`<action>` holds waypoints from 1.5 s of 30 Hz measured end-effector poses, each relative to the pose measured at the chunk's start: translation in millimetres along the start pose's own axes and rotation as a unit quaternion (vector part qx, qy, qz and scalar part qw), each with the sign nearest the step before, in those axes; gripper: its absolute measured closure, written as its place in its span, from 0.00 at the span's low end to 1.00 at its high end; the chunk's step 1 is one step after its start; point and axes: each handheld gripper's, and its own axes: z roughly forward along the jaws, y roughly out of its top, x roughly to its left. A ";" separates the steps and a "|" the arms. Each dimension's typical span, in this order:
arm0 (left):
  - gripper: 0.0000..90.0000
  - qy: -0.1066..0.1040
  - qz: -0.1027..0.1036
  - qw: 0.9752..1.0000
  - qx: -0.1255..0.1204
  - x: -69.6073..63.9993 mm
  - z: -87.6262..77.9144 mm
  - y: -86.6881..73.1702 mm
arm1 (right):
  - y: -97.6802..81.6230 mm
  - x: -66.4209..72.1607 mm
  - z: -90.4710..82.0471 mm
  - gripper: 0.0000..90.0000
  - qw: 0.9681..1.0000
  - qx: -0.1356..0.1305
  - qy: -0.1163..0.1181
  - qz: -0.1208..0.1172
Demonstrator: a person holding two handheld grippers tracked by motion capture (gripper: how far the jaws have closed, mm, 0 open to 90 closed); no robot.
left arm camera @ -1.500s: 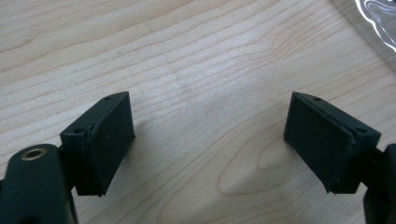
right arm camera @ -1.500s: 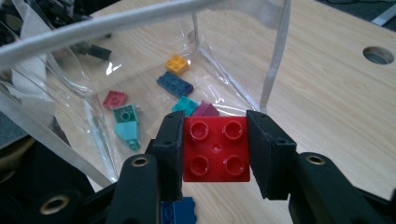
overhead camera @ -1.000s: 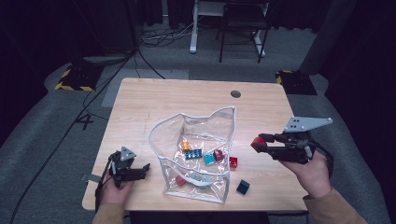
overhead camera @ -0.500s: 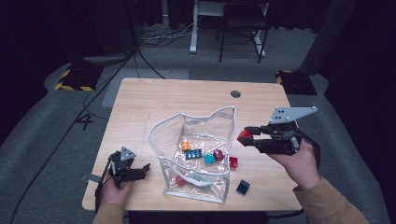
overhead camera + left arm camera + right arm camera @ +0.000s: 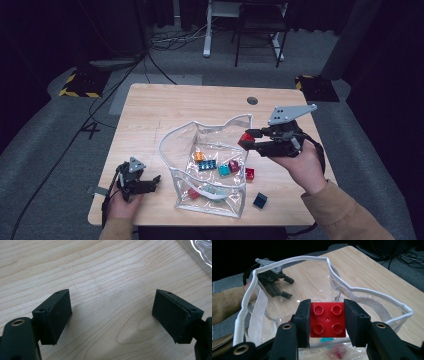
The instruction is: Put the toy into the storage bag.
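Observation:
A red four-stud brick is clamped between the pads of my right gripper, which hangs over the right rim of the clear plastic bag. In the high view the red brick sits at the gripper's tip, just above the bag's white-edged opening. Several coloured bricks lie inside the bag, among them an orange one and a teal one. My left gripper rests on the table at the front left, open, with bare wood between its jaws.
A red brick and a dark blue brick lie on the wooden table right of the bag. A round cable hole is near the far edge. A chair and desk legs stand beyond the table.
My right gripper has carried the red brick leftward and slightly up, from beside the bag to over its right rim. The left gripper has stayed put.

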 end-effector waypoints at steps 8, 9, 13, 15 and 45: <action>0.18 0.000 0.000 1.000 0.000 0.0 0.0 0.0 | 11.1 -0.2 16.9 0.66 1.000 0.010 0.004 -0.005; 0.18 0.000 0.000 1.000 0.000 0.0 0.0 0.0 | 11.8 -0.2 19.3 0.66 1.000 0.011 0.005 -0.005; 0.18 0.000 0.000 1.000 0.000 0.0 0.1 0.0 | 13.6 0.6 30.8 0.66 1.000 0.021 0.009 -0.006; 0.18 0.000 0.000 1.000 0.000 0.0 0.0 0.0 | 14.3 1.2 36.7 0.66 1.000 0.028 0.011 -0.007; 0.18 0.000 0.000 1.000 0.000 0.0 0.0 0.0 | 0.2 15.1 84.2 0.49 0.994 0.090 0.053 -0.002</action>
